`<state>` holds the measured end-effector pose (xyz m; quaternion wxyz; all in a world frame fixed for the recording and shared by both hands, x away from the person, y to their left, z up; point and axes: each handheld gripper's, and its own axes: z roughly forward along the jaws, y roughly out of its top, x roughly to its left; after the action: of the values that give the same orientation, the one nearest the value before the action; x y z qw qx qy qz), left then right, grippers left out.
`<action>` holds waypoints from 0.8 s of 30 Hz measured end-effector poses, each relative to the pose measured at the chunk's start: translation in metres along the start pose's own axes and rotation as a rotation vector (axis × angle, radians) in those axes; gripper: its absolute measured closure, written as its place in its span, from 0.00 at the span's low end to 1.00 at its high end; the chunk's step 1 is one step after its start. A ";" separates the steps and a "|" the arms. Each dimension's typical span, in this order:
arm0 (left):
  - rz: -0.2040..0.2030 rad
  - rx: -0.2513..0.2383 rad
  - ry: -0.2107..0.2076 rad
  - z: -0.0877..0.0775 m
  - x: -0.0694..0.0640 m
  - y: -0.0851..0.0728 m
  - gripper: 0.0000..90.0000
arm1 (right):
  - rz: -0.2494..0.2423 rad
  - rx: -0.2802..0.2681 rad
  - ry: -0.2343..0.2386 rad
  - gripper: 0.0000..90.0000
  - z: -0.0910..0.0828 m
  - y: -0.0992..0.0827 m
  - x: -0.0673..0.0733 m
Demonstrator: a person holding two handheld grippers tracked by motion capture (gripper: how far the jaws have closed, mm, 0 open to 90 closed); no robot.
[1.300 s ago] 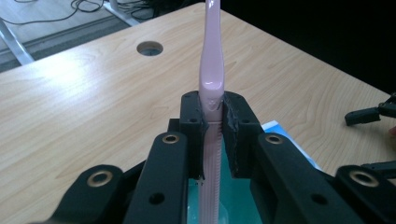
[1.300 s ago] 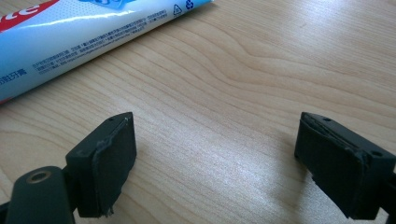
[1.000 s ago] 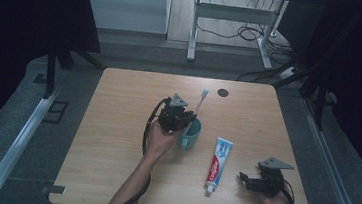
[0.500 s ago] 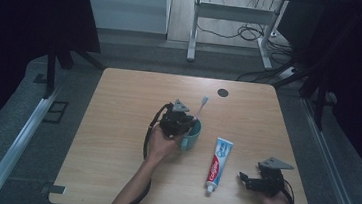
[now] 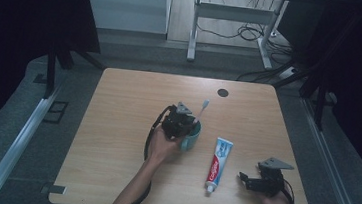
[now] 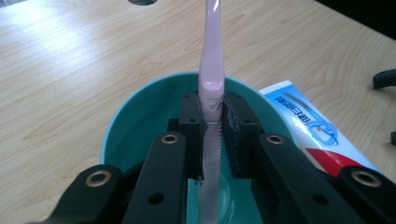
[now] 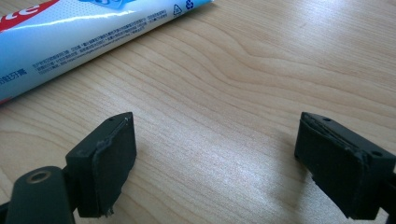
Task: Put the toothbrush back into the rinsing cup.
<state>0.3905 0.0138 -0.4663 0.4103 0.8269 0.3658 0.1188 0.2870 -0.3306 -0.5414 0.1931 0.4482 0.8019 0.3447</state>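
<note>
My left gripper (image 5: 183, 125) (image 6: 212, 126) is shut on a pink toothbrush (image 6: 211, 70) and holds it over the teal cup (image 5: 192, 135) (image 6: 140, 121), handle end down inside the cup. The brush head (image 5: 205, 104) sticks up and away from the cup. A toothpaste tube (image 5: 219, 163) (image 6: 322, 126) (image 7: 70, 32) lies flat on the table to the cup's right, cap toward me. My right gripper (image 5: 243, 180) (image 7: 215, 163) rests low over the wood right of the tube, open, with nothing between its jaws.
The wooden table (image 5: 128, 102) has a round dark hole (image 5: 223, 92) near its far edge. Beyond the table stand a metal frame leg (image 5: 193, 28) and cables (image 5: 251, 31) on the floor. Dark curtains hang at both sides.
The left gripper has carried the toothbrush a little nearer and lower over the cup. The right gripper and the tube have stayed put.
</note>
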 end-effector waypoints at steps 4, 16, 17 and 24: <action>0.005 0.024 0.006 0.003 0.000 -0.001 0.87 | 0.002 0.001 0.000 0.14 0.000 0.000 0.000; 0.001 0.052 0.014 0.007 0.001 -0.003 0.86 | 0.003 0.001 0.000 0.14 0.000 0.000 0.000; 0.001 0.051 0.014 0.007 0.001 -0.003 0.85 | 0.002 0.001 0.000 0.14 0.000 0.000 0.000; 0.010 0.040 0.010 0.004 -0.001 0.000 0.79 | 0.002 0.001 0.000 0.14 0.000 0.000 0.000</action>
<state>0.3920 0.0110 -0.4694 0.3914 0.8362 0.3658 0.1177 0.2869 -0.3305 -0.5413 0.1924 0.4492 0.8016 0.3444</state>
